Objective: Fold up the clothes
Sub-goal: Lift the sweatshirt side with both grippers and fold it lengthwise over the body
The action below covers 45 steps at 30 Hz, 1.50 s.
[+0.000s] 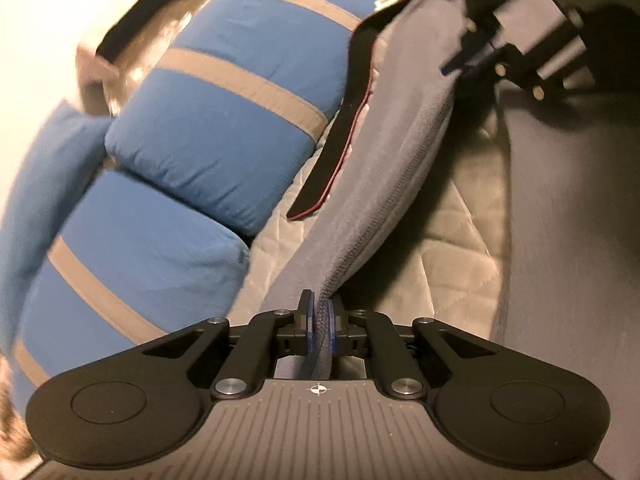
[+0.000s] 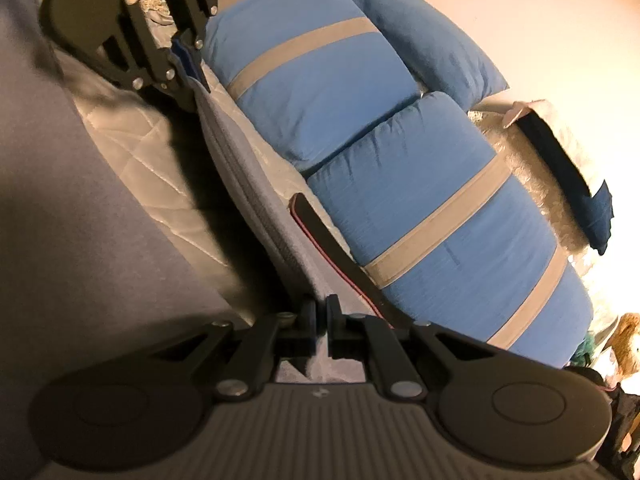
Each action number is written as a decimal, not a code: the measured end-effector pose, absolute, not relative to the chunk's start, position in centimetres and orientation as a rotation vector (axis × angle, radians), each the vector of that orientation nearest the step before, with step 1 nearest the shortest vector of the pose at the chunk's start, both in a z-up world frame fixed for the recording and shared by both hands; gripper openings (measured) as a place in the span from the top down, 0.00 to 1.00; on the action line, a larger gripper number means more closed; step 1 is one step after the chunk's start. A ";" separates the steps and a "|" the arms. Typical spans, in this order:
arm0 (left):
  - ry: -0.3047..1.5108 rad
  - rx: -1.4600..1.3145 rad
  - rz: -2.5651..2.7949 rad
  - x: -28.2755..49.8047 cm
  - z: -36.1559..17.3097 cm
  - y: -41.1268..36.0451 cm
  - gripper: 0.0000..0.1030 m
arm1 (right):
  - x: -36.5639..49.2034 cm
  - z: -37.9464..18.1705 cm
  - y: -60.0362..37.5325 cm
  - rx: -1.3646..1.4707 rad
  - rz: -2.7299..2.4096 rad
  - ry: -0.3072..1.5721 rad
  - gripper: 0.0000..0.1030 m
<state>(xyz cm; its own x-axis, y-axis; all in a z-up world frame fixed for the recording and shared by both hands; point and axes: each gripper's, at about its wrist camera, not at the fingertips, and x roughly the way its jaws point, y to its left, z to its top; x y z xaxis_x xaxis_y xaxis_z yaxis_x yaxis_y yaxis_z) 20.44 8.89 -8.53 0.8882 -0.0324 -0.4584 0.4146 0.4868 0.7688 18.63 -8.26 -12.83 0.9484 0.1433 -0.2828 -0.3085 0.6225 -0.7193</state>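
A grey garment (image 1: 400,120) hangs taut as a folded edge with a stitched hem between both grippers, above a quilted bed. My left gripper (image 1: 320,312) is shut on one end of that hem. In the left wrist view my right gripper (image 1: 468,52) holds the far end at the upper right. In the right wrist view the right gripper (image 2: 320,316) is shut on the grey garment (image 2: 240,168), and the left gripper (image 2: 196,72) pinches its other end at the upper left. A black band with red piping (image 1: 340,128) (image 2: 336,248) runs beside the garment. I cannot tell whether it belongs to it.
Two blue pillows with grey stripes (image 1: 224,128) (image 2: 328,92) lie close behind the garment. Under it is the white quilted mattress (image 1: 452,220) (image 2: 144,148). A grey cloth (image 1: 560,200) (image 2: 60,200) covers the near side. A dark blue item (image 2: 576,184) lies beyond the pillows.
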 end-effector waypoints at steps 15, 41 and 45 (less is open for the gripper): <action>0.358 1.064 -0.240 19.6 -8.2 8.1 0.94 | 17.0 -13.2 -2.7 -0.944 0.366 0.074 0.55; 0.482 1.242 -0.204 20.6 -10.5 10.2 0.93 | 18.1 -11.8 -3.0 -0.953 0.362 0.086 0.97; 0.506 1.293 -0.175 21.0 -10.8 11.5 0.94 | 18.1 -11.8 -3.0 -0.951 0.356 0.087 0.97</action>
